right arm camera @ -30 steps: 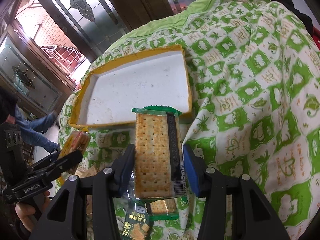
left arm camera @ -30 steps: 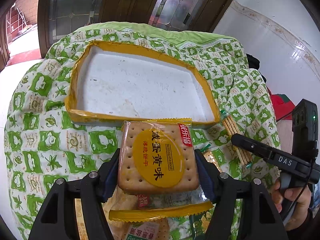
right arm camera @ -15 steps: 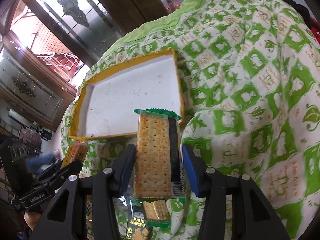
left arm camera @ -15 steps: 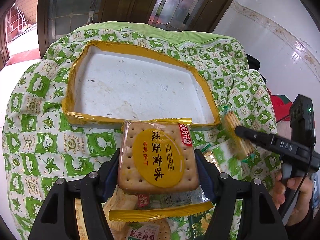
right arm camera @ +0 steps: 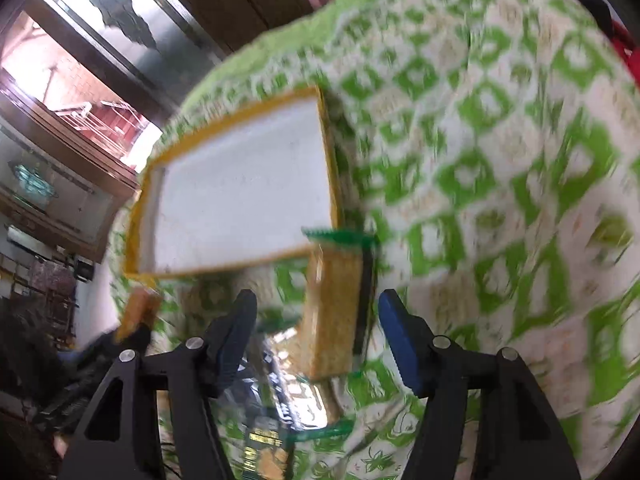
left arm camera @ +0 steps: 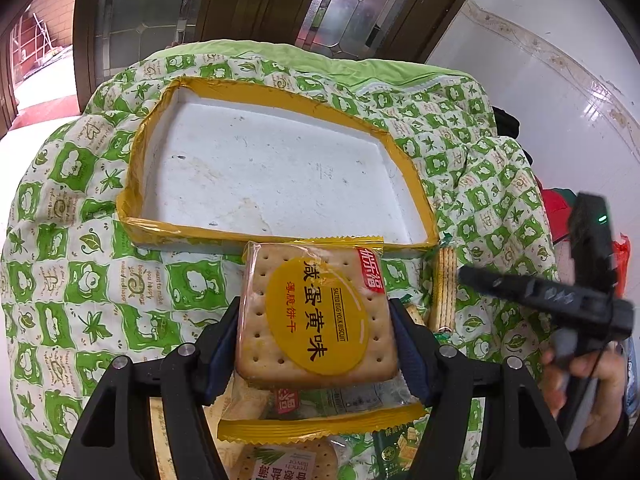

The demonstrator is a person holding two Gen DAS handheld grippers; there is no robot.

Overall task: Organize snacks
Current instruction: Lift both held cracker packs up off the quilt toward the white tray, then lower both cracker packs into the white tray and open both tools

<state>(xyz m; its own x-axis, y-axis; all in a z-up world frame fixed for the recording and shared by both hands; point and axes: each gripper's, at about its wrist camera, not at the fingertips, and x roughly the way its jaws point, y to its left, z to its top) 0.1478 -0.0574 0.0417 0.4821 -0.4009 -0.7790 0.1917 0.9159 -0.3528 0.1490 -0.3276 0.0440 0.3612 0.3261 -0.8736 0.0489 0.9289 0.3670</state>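
My left gripper point(left arm camera: 316, 334) is shut on a yellow salted egg yolk biscuit packet point(left arm camera: 316, 312), held just short of the near rim of a white foam tray with yellow taped edges point(left arm camera: 280, 236). The tray is empty. In the blurred right wrist view my right gripper point(right arm camera: 316, 332) stands open, and the green-edged cracker packet point(right arm camera: 334, 312) sits loose between the fingers, tilted, clear of both pads. That packet shows on edge in the left wrist view point(left arm camera: 444, 288), right of the tray's near corner. The tray shows in the right wrist view point(right arm camera: 240, 196).
A green and white patterned quilt point(left arm camera: 72, 280) covers the surface. Several more snack packets point(left arm camera: 288, 462) lie below my left gripper. The right gripper body and hand point(left arm camera: 576, 308) are at the right. Dark wooden doors with glass point(left arm camera: 240, 0) stand behind.
My right gripper opened and let go of the green cracker packet, which now tips between the fingers; the right view is blurred by motion. My left gripper moved slightly toward the tray, still holding its packet.
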